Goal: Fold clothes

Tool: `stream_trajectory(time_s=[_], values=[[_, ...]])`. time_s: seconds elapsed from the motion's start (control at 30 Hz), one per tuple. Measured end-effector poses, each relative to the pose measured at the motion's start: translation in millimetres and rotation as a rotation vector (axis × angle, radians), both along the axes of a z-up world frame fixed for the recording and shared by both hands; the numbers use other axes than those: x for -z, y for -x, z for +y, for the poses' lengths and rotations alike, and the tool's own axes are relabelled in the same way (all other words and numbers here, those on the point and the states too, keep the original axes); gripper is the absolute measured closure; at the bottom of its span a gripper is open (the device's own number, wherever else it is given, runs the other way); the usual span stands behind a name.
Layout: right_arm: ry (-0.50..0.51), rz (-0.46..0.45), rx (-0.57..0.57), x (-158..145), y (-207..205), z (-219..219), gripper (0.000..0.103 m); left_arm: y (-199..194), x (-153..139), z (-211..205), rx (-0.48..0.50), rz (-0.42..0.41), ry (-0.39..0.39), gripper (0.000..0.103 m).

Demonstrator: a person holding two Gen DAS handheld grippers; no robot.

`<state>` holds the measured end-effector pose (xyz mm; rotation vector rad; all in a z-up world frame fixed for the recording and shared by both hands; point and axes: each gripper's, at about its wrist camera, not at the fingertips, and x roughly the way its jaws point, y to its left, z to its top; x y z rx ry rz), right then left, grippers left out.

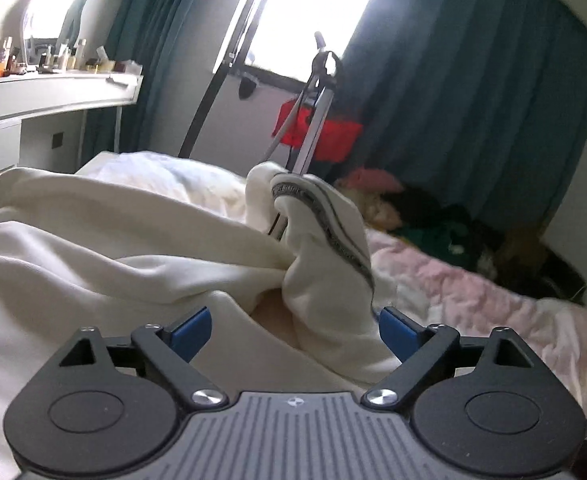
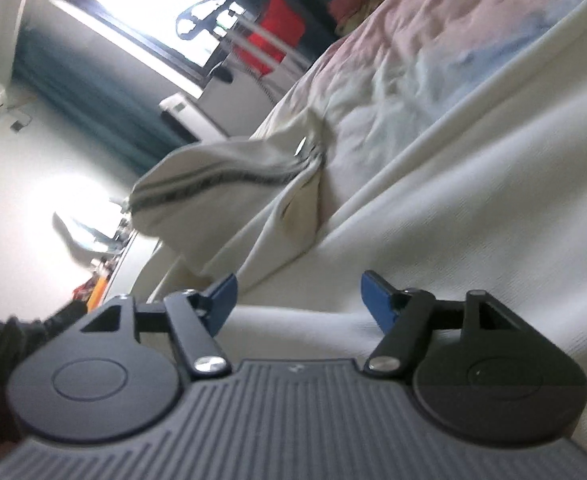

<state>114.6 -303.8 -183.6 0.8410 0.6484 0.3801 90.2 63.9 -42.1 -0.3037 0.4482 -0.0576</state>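
spread the cream garment (image 1: 93, 248) flat across the bed (image 1: 473, 292) before any fold; lift the bunched, stripe-trimmed part (image 1: 325, 224) that stands up near the middle of the bed and lay it down smooth. take hold at an outer hem, not mid-panel, and draw toward the bed's near edge. left gripper (image 1: 295, 330): low over the cloth, pitched slightly downward, fingers released and wide with a fold standing between them, unpinched. right gripper (image 2: 297, 304): rolled well to one side, close above the garment, fingers parted, grasping nothing.
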Motion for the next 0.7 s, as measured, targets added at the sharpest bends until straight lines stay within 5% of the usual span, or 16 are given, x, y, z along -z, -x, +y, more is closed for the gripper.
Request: stream_trajectory(time_s=[0.13, 0.47, 0.5, 0.57, 0.7], values=[[-0.155, 0.038, -0.004, 5.3, -8.3, 3.5, 0.033, -9.3, 13.8, 0.9, -0.032, -0.006, 0.032, 0.009], [-0.070, 0.079, 0.072, -0.5, -68.7, 50.4, 0.034, -26.4, 40.4, 30.8, -0.096, 0.008, 0.099, 0.009], [-0.071, 0.091, 0.114, 0.2, -74.2, 51.7, 0.040, -27.9, 41.1, 34.2, -0.097, 0.008, 0.105, 0.009], [-0.051, 0.123, 0.198, -1.8, -83.5, 49.6, 0.069, -29.6, 43.4, 38.6, -0.111, 0.017, 0.106, 0.009], [0.073, 0.078, 0.304, -30.2, -90.2, 35.2, 0.090, -32.2, 46.0, 47.4, -0.131, 0.035, 0.143, 0.009]])
